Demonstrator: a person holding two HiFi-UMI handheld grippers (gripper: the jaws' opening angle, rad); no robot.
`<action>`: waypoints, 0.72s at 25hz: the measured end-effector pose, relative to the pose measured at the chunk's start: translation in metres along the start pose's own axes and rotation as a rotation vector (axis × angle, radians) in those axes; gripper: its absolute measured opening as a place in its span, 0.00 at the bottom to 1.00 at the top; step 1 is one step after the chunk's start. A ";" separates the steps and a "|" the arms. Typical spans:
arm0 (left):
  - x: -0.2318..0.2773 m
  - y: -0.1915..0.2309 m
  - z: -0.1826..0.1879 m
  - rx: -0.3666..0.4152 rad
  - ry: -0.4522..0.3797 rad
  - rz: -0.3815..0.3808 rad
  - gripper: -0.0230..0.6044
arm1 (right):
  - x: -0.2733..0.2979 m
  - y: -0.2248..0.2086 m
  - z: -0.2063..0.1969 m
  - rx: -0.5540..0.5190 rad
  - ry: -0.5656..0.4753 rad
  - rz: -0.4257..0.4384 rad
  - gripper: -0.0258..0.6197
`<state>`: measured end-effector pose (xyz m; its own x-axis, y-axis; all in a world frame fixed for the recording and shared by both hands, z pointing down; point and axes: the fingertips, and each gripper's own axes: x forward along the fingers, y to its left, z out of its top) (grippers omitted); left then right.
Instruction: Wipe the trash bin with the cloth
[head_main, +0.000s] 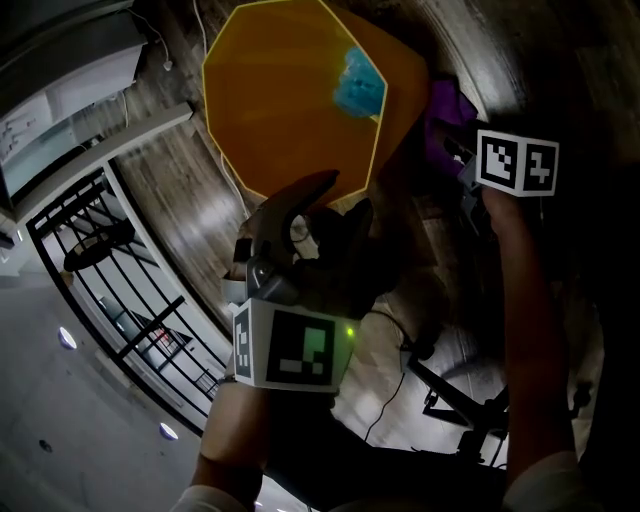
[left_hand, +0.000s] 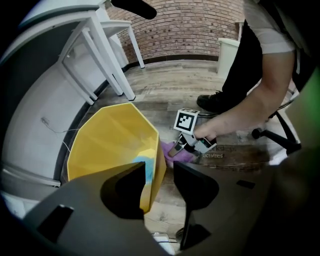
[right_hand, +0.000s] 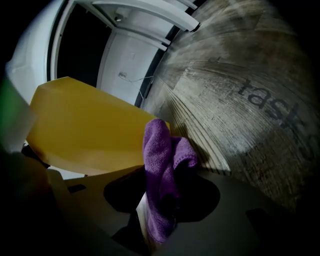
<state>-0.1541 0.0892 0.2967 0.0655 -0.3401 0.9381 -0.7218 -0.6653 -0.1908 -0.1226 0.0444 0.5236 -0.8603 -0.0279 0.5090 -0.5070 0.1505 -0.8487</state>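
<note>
Indoors, the trash bin (left_hand: 110, 145) rests on plank floor (left_hand: 200, 80).

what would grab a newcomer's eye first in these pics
The bright yellow trash bin on the wood floor dominates, with something blue inside it. Beside it, the right tongs pinch a purple cloth, while the left tongs stand open near the bin's rim.

Office: white desks (left_hand: 95, 60), swivel chair (left_hand: 282, 137)

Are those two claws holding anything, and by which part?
The right gripper pinches the purple cloth by a bunched fold; the left gripper is open, holding nothing.
</note>
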 end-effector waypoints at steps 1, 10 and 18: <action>-0.003 0.004 -0.002 0.005 -0.001 0.007 0.30 | -0.001 0.000 0.000 -0.001 0.000 0.001 0.30; -0.028 0.013 -0.039 0.108 0.076 0.023 0.32 | -0.020 0.015 0.004 -0.011 -0.028 0.074 0.30; -0.035 0.041 -0.070 0.178 0.164 0.125 0.33 | -0.021 0.031 0.011 -0.001 -0.055 0.137 0.30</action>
<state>-0.2341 0.1209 0.2762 -0.1392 -0.3241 0.9357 -0.5843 -0.7361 -0.3419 -0.1207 0.0392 0.4851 -0.9231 -0.0611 0.3796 -0.3844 0.1572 -0.9097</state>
